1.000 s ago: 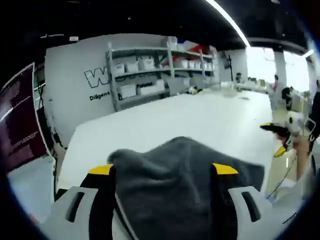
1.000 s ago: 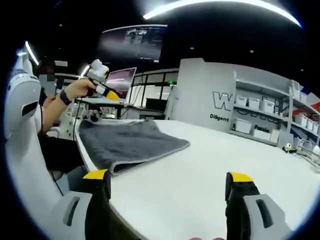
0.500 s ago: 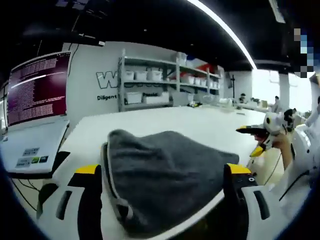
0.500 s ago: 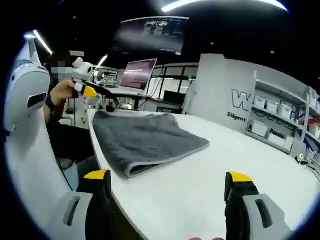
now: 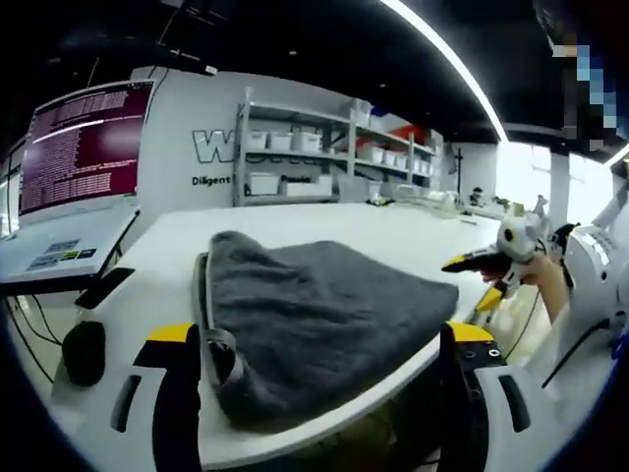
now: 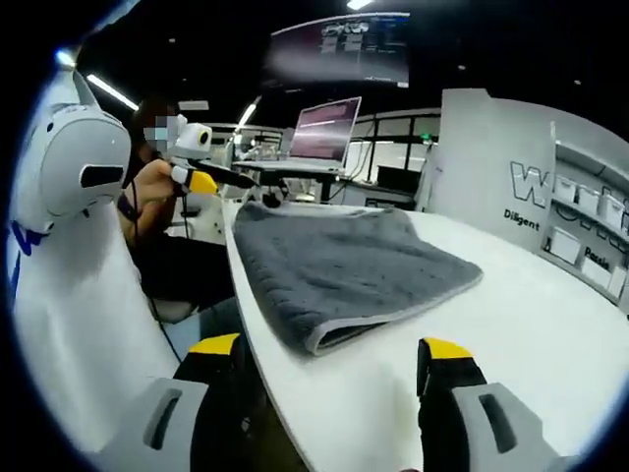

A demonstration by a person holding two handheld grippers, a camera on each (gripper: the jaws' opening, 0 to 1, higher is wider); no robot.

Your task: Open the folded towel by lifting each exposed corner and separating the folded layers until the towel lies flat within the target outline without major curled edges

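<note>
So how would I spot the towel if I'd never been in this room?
Find the big white table. Near its edge lies the towel, folded into a thick pad. It is the one dark grey, fuzzy thing there, with a pale trimmed border.

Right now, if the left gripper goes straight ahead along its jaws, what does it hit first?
Probably the folded grey towel: its near edge lies between the open jaws of the left gripper, on the white table. Height above the tabletop is unclear.
</note>
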